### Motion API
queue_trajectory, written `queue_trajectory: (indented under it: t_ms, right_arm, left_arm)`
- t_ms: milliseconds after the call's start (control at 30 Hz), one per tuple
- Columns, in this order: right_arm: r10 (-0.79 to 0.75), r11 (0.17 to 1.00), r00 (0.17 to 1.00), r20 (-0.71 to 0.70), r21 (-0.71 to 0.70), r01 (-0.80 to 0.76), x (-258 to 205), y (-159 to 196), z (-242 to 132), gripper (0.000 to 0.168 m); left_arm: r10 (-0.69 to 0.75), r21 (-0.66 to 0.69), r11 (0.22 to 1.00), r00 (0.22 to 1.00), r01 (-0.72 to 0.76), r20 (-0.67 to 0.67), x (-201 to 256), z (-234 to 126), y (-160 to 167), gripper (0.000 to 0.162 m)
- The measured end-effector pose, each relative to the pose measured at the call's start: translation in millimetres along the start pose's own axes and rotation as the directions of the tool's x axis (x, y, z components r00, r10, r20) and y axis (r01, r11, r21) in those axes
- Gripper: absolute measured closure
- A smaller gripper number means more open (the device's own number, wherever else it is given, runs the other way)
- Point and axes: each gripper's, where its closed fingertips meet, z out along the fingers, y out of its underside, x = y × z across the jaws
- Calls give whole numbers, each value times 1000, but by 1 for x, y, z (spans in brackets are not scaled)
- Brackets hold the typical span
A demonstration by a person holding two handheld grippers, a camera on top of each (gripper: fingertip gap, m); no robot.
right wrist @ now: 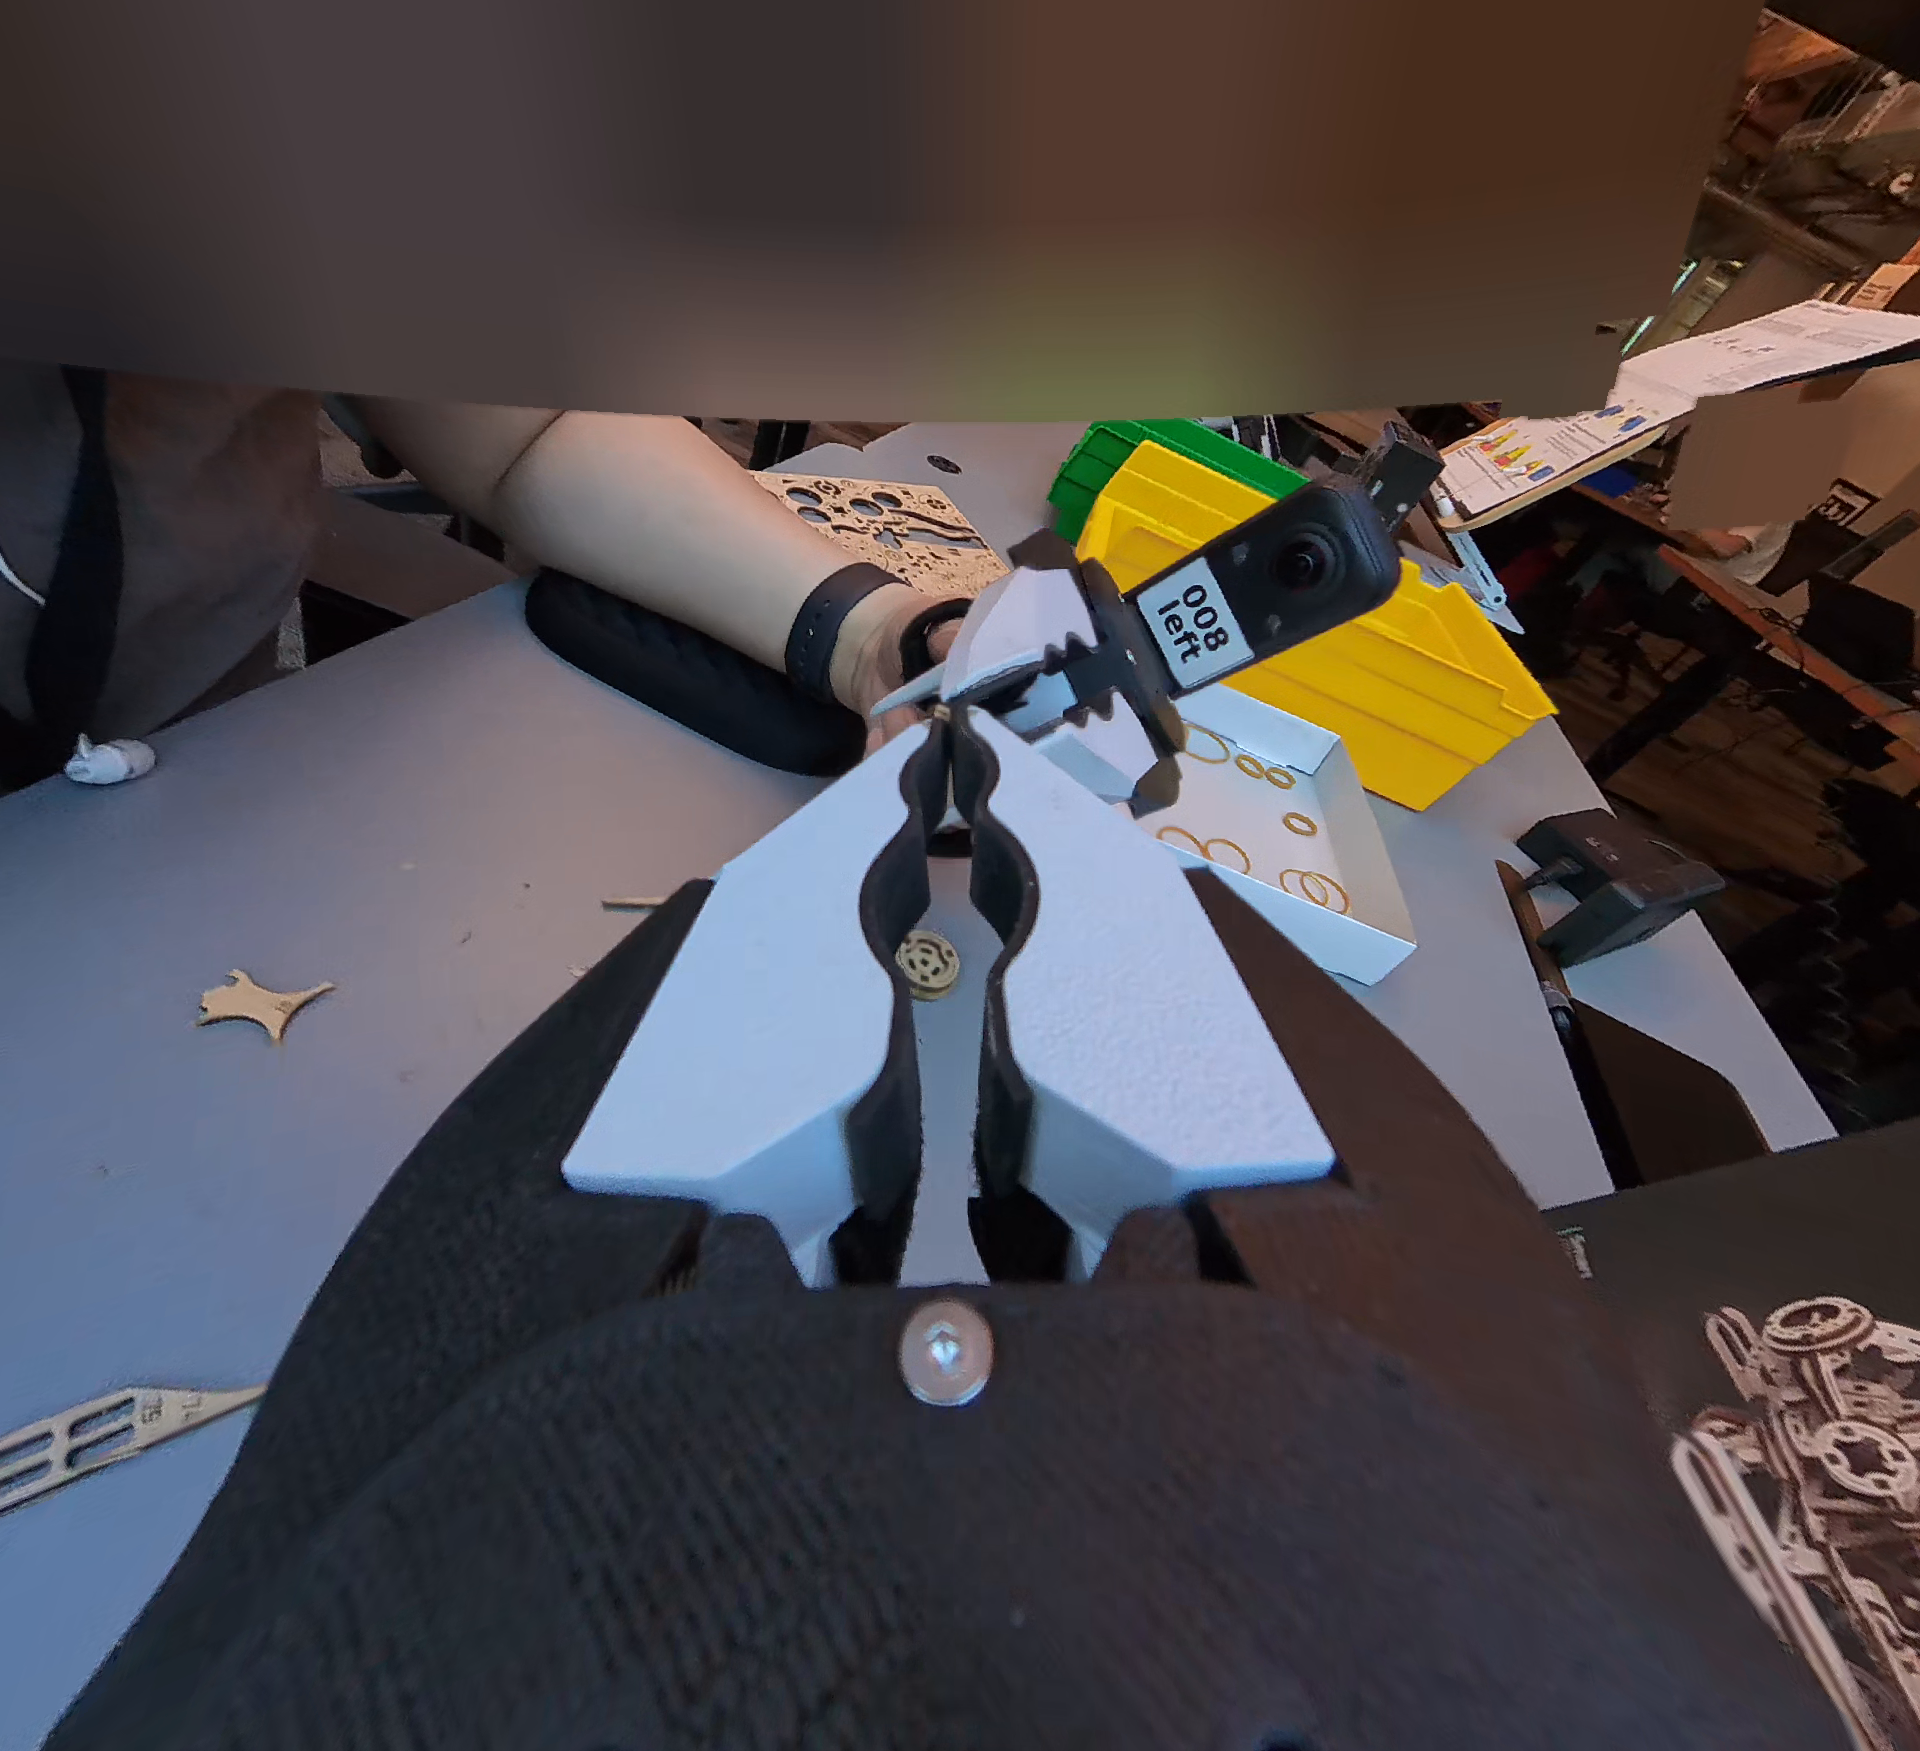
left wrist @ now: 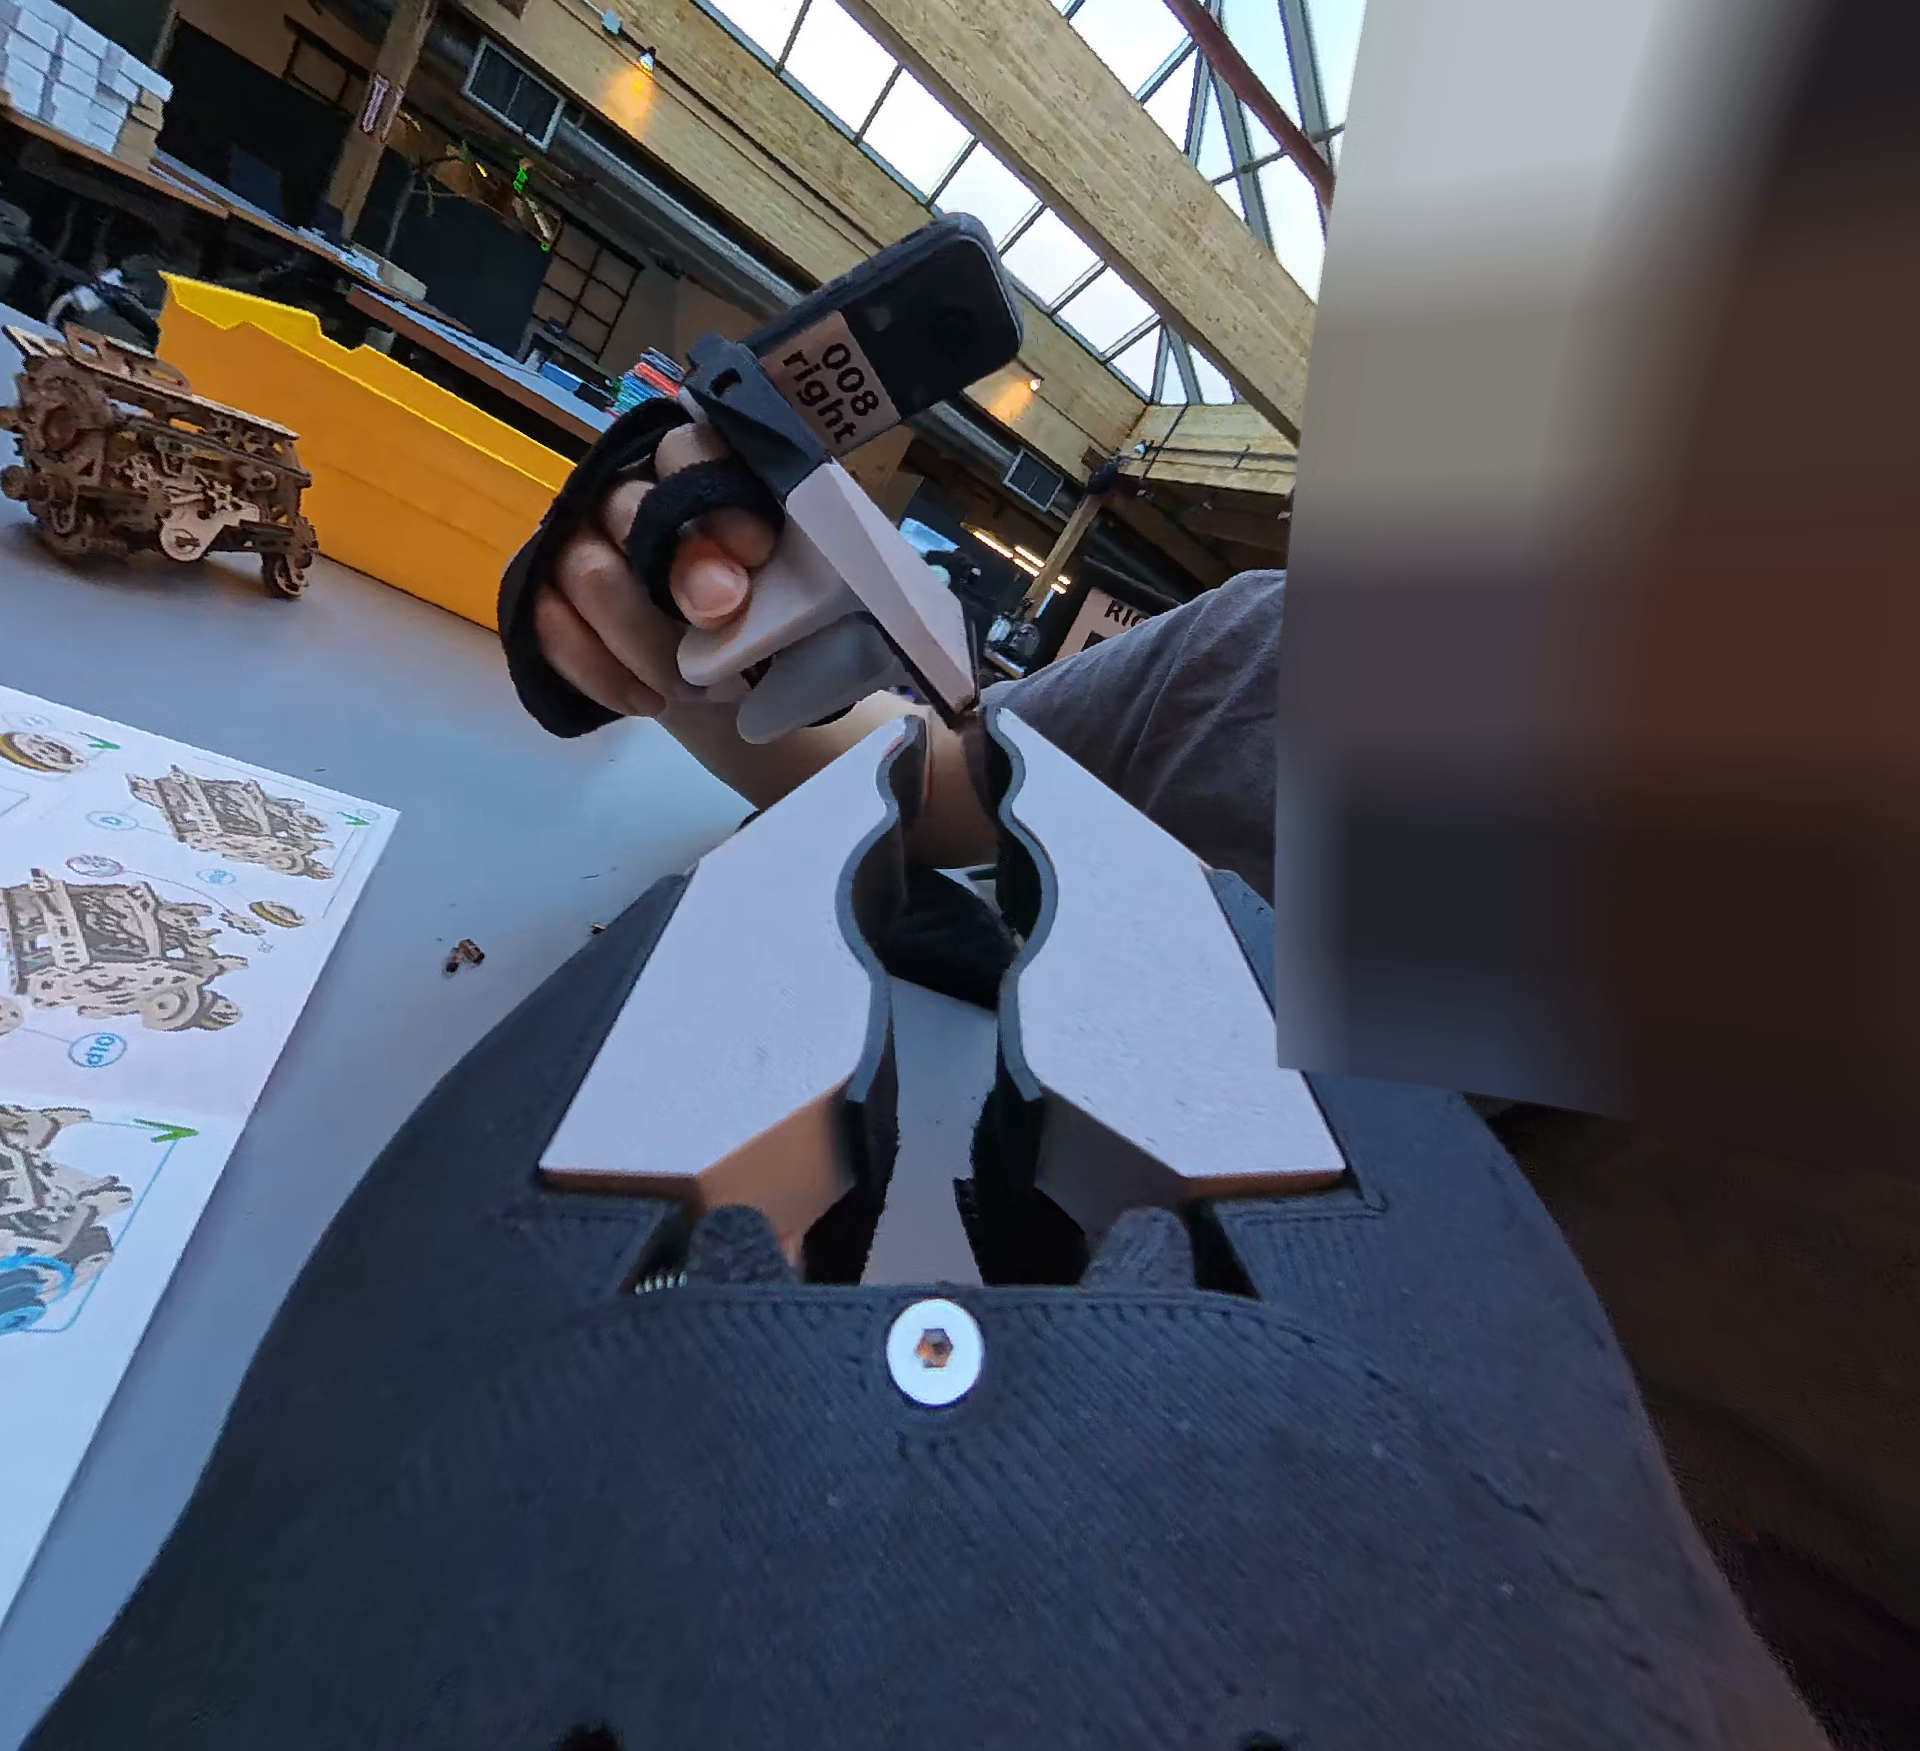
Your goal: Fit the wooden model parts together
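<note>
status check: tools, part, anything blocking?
Left tool and right tool tip to tip above the table, pinching a tiny wooden piece. Small wooden gear lies below. Nothing blocking.

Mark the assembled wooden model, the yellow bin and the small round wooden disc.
assembled wooden model [left wrist: 156, 460], left wrist view, side frame.
yellow bin [right wrist: 1382, 662], right wrist view, front wall.
round wooden disc [right wrist: 928, 963], right wrist view, its face.
</note>
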Motion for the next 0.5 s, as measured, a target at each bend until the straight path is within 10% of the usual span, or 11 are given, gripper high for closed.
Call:
queue_trajectory:
  t_ms: [33,500]
  right_arm:
    - [20,1000,1000,6,20,-20,0,-3,-1,168]
    - [378,875,909,176,253,-413,6,-17,-8,168]
  left_arm:
    - [34,-5,999,999,-34,7,1,0,0,153]
    - [557,-169,830,786,-531,269,0,1,-4,144]
